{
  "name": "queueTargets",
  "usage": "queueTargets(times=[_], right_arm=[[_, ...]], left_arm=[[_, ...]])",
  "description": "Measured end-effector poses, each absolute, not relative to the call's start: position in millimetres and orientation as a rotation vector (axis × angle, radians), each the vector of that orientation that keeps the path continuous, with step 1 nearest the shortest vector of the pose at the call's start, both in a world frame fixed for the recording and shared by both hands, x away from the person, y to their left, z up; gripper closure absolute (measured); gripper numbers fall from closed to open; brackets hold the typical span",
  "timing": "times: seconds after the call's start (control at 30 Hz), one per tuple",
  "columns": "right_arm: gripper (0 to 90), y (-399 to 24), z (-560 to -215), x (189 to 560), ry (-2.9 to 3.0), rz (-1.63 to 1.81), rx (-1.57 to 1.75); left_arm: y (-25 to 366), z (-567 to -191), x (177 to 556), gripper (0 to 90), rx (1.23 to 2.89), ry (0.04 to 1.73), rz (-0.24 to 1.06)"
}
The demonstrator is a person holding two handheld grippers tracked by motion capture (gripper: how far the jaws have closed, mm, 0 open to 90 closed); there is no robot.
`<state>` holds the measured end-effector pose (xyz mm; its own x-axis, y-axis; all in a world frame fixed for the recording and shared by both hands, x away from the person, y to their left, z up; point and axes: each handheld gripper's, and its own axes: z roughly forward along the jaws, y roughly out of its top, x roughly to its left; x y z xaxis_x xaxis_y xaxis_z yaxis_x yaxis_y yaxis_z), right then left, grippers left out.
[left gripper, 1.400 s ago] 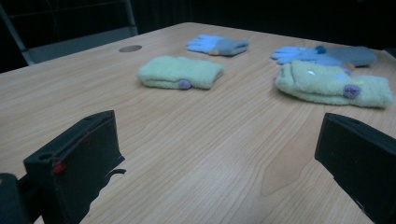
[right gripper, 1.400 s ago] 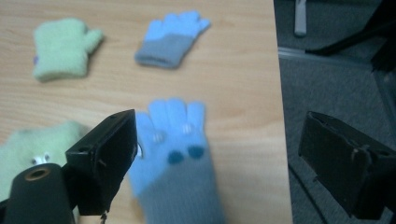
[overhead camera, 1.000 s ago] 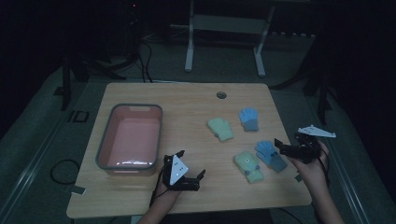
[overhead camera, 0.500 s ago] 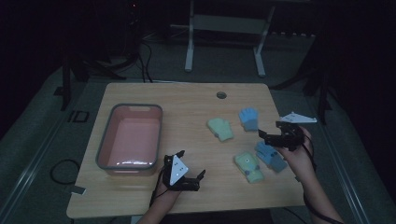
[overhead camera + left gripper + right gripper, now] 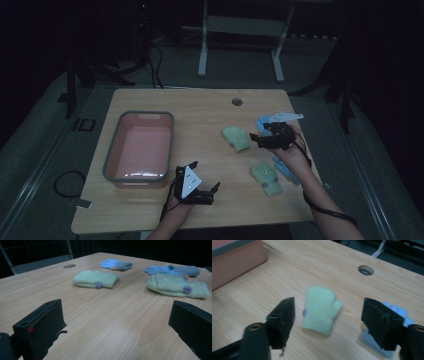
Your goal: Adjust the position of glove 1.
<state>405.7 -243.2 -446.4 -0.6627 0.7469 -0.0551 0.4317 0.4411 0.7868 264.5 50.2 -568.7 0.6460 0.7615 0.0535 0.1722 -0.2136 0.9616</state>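
A pale green mitten (image 5: 236, 137) (image 5: 319, 308) lies flat at mid-table. My right gripper (image 5: 255, 140) (image 5: 329, 315) hovers just to its right and points at it. Its jaws have just been closing but still stand apart, with nothing pressed between them; the mitten lies ahead of them on the wood. A blue glove (image 5: 262, 122) (image 5: 397, 311) sits partly under that gripper. A second green mitten (image 5: 266, 178) (image 5: 177, 285) and a second blue glove (image 5: 287, 170) (image 5: 172, 270) lie nearer the front right. My left gripper (image 5: 205, 176) (image 5: 116, 322) rests open near the front edge, holding nothing.
A pink tub with a grey rim (image 5: 120, 150) (image 5: 234, 257) stands on the left half of the table. A round cable hole (image 5: 237, 102) (image 5: 365, 270) sits near the far edge. Bare wood lies between the tub and the mittens.
My right gripper has travelled left and away from the table's front right to just beside the far green mitten. The left gripper has stayed where it was.
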Motion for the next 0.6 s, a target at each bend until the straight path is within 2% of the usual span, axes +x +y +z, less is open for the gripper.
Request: queueTargets(times=[0.13, 0.33, 0.37, 0.5, 0.6], right_arm=[[31.3, -228.2, -456.3, 418.5, 2.355, 1.077, 0.981], [37.8, -211.6, -472.8, 438.4, 2.406, 1.026, 0.985], [41.1, -209.4, -475.4, 441.5, 2.414, 1.012, 0.993], [42.2, -200.7, -487.4, 454.4, 2.459, 0.972, 1.020], [46.2, -195.7, -496.7, 464.8, 2.481, 0.934, 1.060]], left_arm=[[50.4, -568.7, 264.7, 0.3, 1.733, 0.763, 0.646], [49.8, -568.8, 264.4, 0.4, 1.736, 0.757, 0.647], [50.0, -568.7, 264.5, 0.4, 1.737, 0.757, 0.647], [50.3, -568.8, 264.5, 0.3, 1.735, 0.755, 0.645], [50.3, -568.8, 264.6, 0.3, 1.736, 0.755, 0.644]])
